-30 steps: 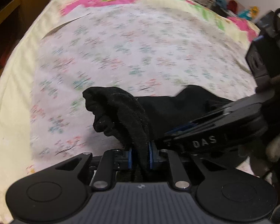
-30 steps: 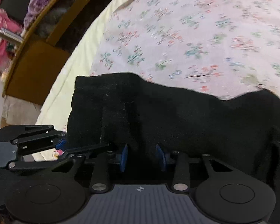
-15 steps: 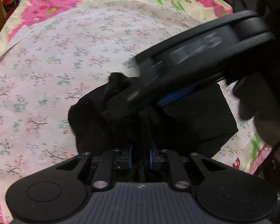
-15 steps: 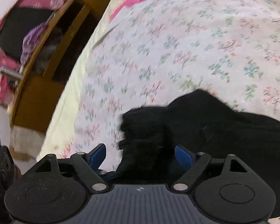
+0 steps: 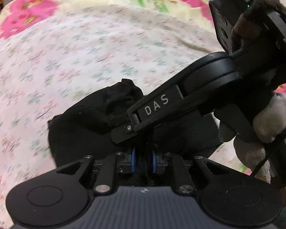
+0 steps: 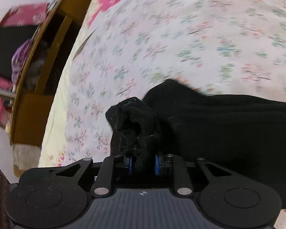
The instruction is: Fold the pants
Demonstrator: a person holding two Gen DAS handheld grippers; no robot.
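Left hand-held gripper [image 5: 143,159] clenched on black pants [image 5: 89,122]; right hand-held gripper [image 6: 143,162] just snapped closed, gripping a bunched fold over floral bed [image 6: 181,38].

The left gripper [image 5: 143,159] is matte black with a ribbed grey housing, blue pads and silver pivot screws. Just above it, the right gripper [image 5: 124,135] carries white "DAS" lettering (one small screw beside it), black cables behind, gripped by a white-gloved hand [image 5: 257,133].

Both wrist views look steeply down, close, sharing the black pants [image 5: 89,126] and bedsheet [image 6: 162,38]
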